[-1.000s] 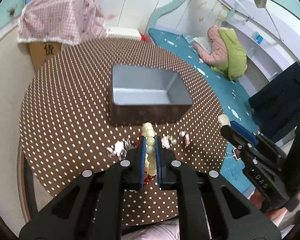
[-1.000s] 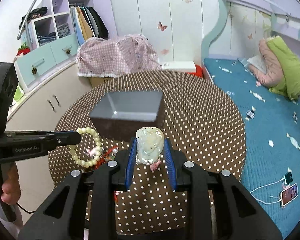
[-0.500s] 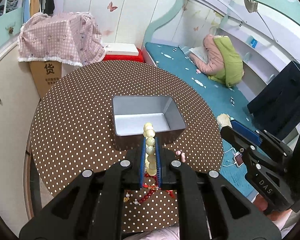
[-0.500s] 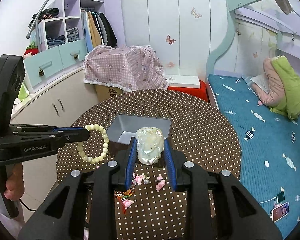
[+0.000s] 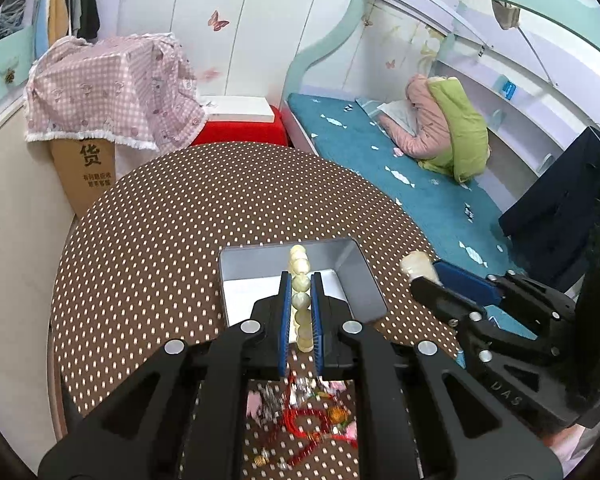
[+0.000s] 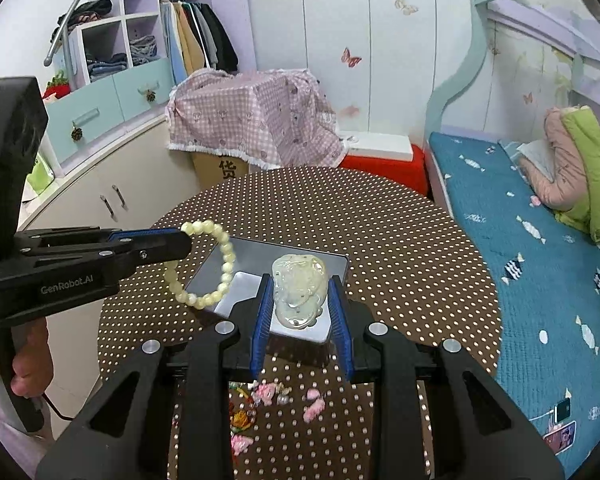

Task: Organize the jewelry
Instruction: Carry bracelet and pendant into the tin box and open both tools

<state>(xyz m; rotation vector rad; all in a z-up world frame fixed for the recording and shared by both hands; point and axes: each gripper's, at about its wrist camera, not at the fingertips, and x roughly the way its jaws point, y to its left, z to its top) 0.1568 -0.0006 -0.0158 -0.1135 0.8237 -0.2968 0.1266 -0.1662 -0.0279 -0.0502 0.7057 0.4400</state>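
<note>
Both tools have risen and travelled forward since a second ago, when they sat low over the loose pile; each now hangs above the open metal tin (image 5: pixel 356 268) with its load.

The left hand-held gripper (image 5: pixel 300 312) is closed narrowly on a pale bead bracelet (image 5: pixel 301 300), pinching a short run of beads so that the rest of the loop dangles free, as the right wrist view shows (image 6: pixel 216 268). Holding it by one side lets the loop hang straight down and, by judgement, drop cleanly into the tin when released.

The right hand-held gripper (image 6: pixel 300 316) is set wider, clamped on the flat edges of a carved jade pendant (image 6: pixel 299 288), which stands upright between the blue pads (image 6: pixel 262 320). An edge grip suits a slab-like carving: its broad faces would be awkward to pinch.

That tin sits on the round polka-dot desk (image 5: pixel 160 240), and its grey floor looks bare where visible. Near the desk's front edge, below the grippers, the remaining jewelry lies scattered: a red cord piece (image 5: pixel 304 428) and small pink charms (image 6: pixel 314 404).

Both carried pieces appear poised for release into the tin.
</note>
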